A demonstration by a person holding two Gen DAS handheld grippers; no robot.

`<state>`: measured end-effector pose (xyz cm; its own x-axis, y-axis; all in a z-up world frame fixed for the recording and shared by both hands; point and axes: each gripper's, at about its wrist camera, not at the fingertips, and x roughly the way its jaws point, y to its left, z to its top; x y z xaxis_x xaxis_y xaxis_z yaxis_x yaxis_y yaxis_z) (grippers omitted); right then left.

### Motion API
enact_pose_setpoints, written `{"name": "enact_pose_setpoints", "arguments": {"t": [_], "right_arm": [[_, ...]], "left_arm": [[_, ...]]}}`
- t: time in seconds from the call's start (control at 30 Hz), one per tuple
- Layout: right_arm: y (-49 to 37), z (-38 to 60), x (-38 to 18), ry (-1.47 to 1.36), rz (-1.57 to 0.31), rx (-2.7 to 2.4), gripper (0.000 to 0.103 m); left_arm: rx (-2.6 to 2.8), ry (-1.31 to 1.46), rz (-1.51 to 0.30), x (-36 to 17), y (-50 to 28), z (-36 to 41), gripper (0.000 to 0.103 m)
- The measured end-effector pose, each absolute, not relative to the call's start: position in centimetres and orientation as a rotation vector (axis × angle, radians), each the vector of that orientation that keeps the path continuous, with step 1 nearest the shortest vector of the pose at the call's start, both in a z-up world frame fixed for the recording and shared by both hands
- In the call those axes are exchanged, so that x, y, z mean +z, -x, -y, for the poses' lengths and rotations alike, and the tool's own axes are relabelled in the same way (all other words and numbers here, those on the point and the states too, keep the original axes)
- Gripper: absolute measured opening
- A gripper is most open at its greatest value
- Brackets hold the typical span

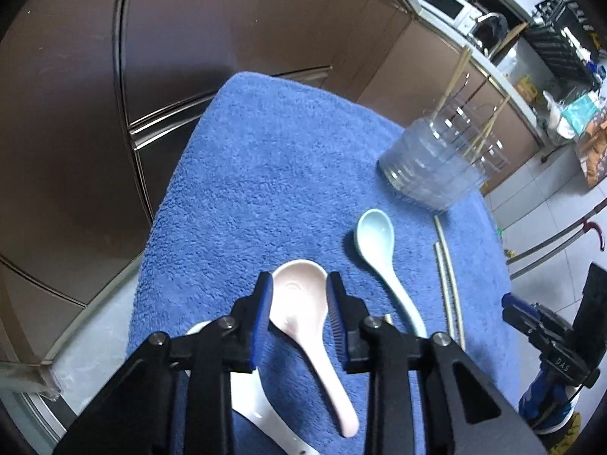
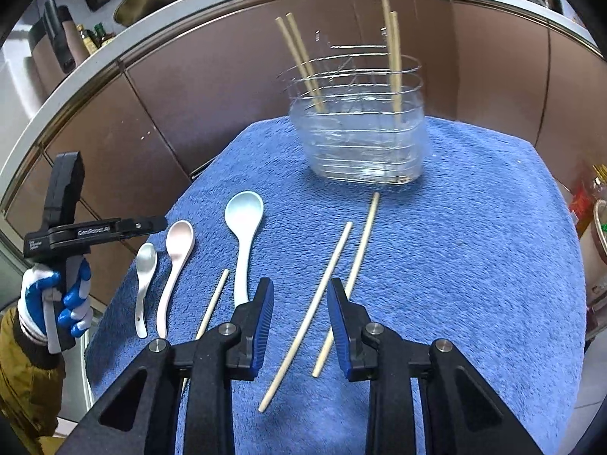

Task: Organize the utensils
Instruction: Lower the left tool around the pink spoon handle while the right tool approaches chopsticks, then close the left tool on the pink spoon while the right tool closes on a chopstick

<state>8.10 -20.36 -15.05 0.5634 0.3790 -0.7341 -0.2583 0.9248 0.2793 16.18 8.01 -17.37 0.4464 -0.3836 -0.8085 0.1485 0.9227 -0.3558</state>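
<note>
Three ceramic spoons lie side by side on the blue towel (image 2: 474,227): a white one (image 2: 146,261), a pink one (image 2: 178,242) and a light blue one (image 2: 244,208). My left gripper (image 1: 299,299) hangs over the pink spoon (image 1: 315,337), whose bowl shows in the narrow gap between the open jaws; I cannot tell if they touch it. The right gripper (image 2: 299,303) is open above two loose chopsticks (image 2: 311,311), one running between its fingers. A third chopstick (image 2: 216,299) lies near the blue spoon. The clear holder (image 2: 360,140) has several chopsticks (image 2: 394,57) standing in it.
Brown cabinet fronts (image 2: 227,76) and a counter edge run behind the towel-covered surface. A gloved hand (image 2: 49,303) holds the left gripper (image 2: 159,223) at the towel's left edge. A microwave (image 1: 444,0) and a dish rack (image 1: 561,38) sit on the far counter.
</note>
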Motion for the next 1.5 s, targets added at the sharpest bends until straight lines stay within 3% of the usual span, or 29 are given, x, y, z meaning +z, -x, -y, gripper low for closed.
{"name": "enact_pose_setpoints", "arguments": {"t": [0.27,0.87,1.5], "right_arm": [[-11.0,20.4,-16.5,-0.170,-0.976,0.381,0.023],[-19.9,20.2,-20.1,-0.210,-1.201,0.301,0.018],[-22.3,18.6,-20.8,-0.150,-1.246,0.298,0.011]], "left_arm": [[-0.369,0.228,-1.119,-18.9,-17.8,-7.9,0.017],[-0.450,0.201,-1.163,-19.7,-19.5,-7.2,0.015],[-0.538,0.131,-1.236,-21.3,-21.4,-4.7,0.013]]}}
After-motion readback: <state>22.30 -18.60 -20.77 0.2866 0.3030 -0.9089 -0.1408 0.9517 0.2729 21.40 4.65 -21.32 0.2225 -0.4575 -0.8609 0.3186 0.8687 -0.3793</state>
